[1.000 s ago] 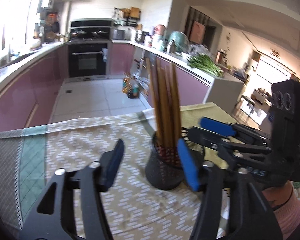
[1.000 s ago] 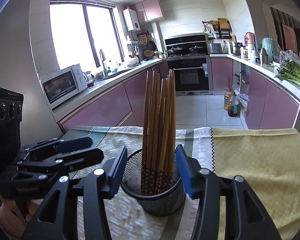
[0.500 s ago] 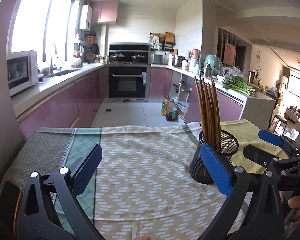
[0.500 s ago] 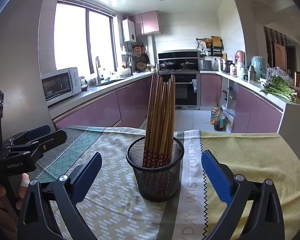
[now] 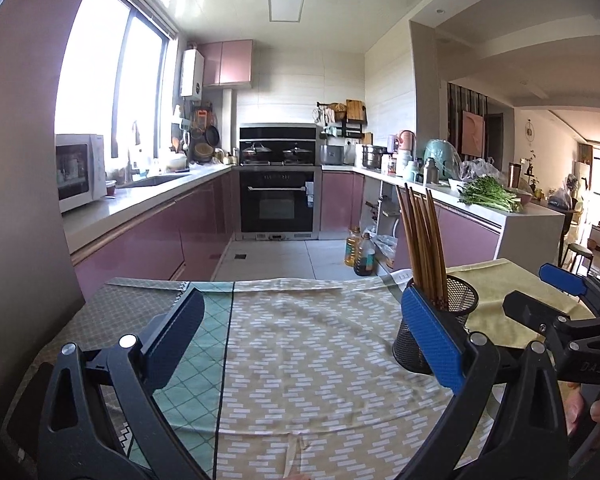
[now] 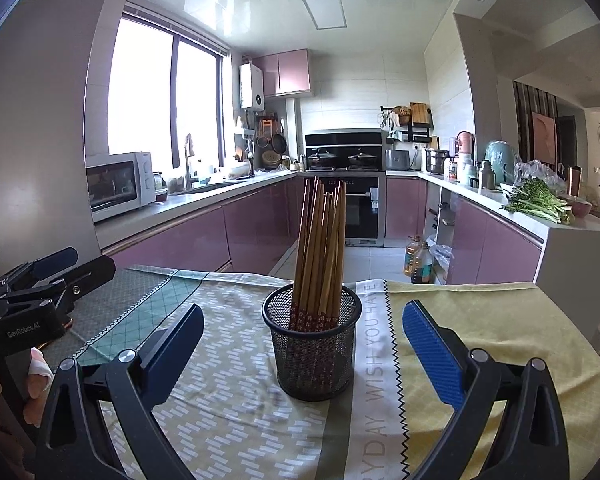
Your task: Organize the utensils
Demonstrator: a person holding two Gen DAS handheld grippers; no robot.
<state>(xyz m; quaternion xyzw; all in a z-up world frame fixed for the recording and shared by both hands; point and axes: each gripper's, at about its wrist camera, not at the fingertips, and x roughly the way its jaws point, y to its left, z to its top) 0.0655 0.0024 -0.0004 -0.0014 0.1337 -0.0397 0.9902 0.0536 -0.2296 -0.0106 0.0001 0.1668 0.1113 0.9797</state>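
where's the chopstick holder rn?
Right wrist view: mesh cup stands centre on the tablecloth, ahead of the open right gripper, untouched.

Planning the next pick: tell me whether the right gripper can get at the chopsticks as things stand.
Probably yes: the right gripper is open, the chopsticks stand upright in the mesh cup straight ahead, nothing between.

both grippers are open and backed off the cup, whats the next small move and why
Probably none on the chopsticks: they all stand bunched in the mesh cup, upright on the cloth. Both the right hand-held gripper and left hand-held gripper are open, holding nothing. I see no loose utensils, so easing both further back seems right.
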